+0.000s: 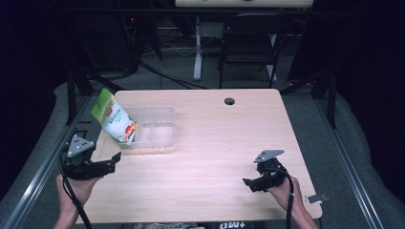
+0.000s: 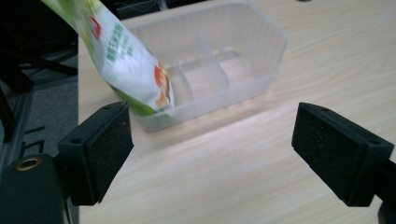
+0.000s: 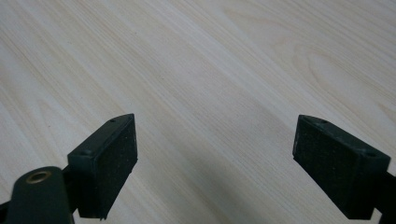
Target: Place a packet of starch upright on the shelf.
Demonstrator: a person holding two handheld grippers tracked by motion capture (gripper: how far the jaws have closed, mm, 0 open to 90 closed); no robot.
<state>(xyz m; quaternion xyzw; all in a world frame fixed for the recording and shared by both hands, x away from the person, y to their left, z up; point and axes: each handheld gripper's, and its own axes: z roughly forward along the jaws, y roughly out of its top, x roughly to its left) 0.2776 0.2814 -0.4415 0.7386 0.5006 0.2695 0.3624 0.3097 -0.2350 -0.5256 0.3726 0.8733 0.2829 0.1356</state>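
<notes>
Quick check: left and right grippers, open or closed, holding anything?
Left gripper: open, holding nothing, facing the clear tray and snack pouch.
Right gripper: open, holding nothing, over bare table.

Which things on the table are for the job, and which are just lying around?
Probably for the job:
- snack bag, leaning in the end of the clear divided box
- left gripper, jaws open, near the box
- right gripper, jaws open over bare table

Just lying about:
- small clip-like thing at the table's corner
- chair behind the table
</notes>
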